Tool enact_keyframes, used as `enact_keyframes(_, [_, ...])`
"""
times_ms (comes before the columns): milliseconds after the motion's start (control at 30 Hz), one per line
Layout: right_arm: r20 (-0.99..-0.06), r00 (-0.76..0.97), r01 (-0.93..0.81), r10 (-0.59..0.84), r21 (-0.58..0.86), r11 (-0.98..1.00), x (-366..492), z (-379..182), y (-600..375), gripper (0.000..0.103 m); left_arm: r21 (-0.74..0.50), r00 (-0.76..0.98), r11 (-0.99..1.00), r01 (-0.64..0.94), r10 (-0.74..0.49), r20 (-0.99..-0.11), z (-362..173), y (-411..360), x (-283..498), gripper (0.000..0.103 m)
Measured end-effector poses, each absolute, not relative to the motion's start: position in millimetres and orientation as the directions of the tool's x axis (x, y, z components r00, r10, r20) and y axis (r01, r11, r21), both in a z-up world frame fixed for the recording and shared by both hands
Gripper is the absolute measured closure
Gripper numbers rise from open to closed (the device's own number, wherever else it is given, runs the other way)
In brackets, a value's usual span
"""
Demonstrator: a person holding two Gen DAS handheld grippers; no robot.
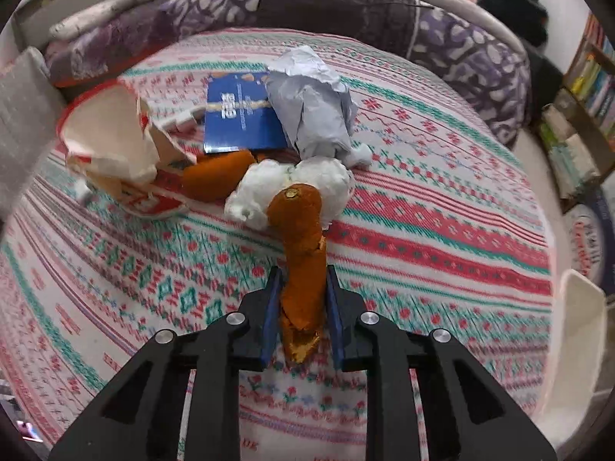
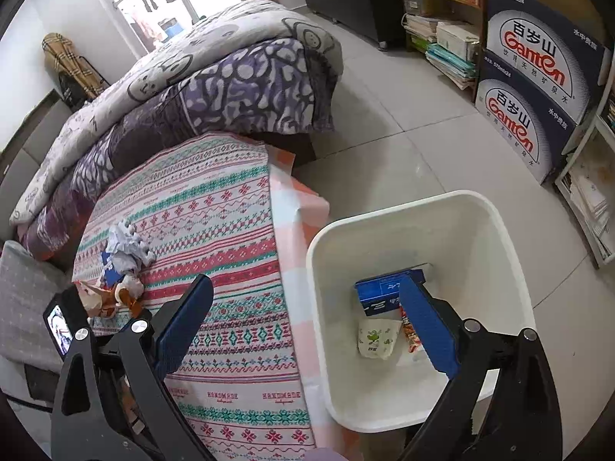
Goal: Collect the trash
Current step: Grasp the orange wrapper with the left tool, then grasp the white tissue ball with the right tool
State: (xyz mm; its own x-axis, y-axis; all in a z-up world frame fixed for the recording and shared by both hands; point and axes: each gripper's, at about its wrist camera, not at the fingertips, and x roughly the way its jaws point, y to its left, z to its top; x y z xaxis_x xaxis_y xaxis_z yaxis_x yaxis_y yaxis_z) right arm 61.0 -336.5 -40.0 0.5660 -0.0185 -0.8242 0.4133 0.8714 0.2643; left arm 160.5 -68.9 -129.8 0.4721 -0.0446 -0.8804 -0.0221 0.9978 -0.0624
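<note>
The bed [image 2: 230, 207] with its striped patterned cover filled most of what I saw, and the white trash bin [image 2: 511, 238] stood on the floor just beside its edge, on my right side. In the bin some trash lay already: a blue box [image 2: 378, 288], a small printed paper packet [image 2: 374, 340] and a red wrapper [image 2: 408, 332].

My right gripper [image 2: 307, 328] hung over the line between bed and bin with its jaws wide apart and nothing between them. One finger was over the cover, the other over the open mouth of the bin.

The rest of the trash made one heap in the middle of the bed: a torn red and white paper cup [image 1: 115, 146], a blue booklet [image 1: 238, 115], crumpled grey paper [image 1: 315, 111] and a white tissue wad [image 1: 307, 180].

My left gripper [image 1: 301, 307] was clamped on the orange wrapper [image 1: 303, 253]. Its long axis ran straight forward along the fingers, and the far end lay against the tissue wad, so the piece pointed to the heap and away from the bin. In the left wrist view the bin rim [image 1: 584, 307] showed at the far right edge, well apart from the wrapper.

I judged that the left arm needed to carry the wrapper sideways to the right, over the bed edge. The right gripper was nearer to the bin, but it was empty.
</note>
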Motion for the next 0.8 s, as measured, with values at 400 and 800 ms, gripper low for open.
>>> enact_keyframes(400, [-0.84,0.541,0.227,0.04,0.192,0.955,88.0,-60.2,-262.8,0.01,-0.135,0.502,0.989,-0.062,-0.086,-0.86,-82.3,29.4,88.6,0.083])
enact_keyframes(800, [-0.833,0.538,-0.214,0.129,0.013,0.977,156.9,-105.8,-106.0,0.01,-0.214,0.57,0.972,-0.095,-0.123,-0.813,-43.8,76.1,73.2,0.083])
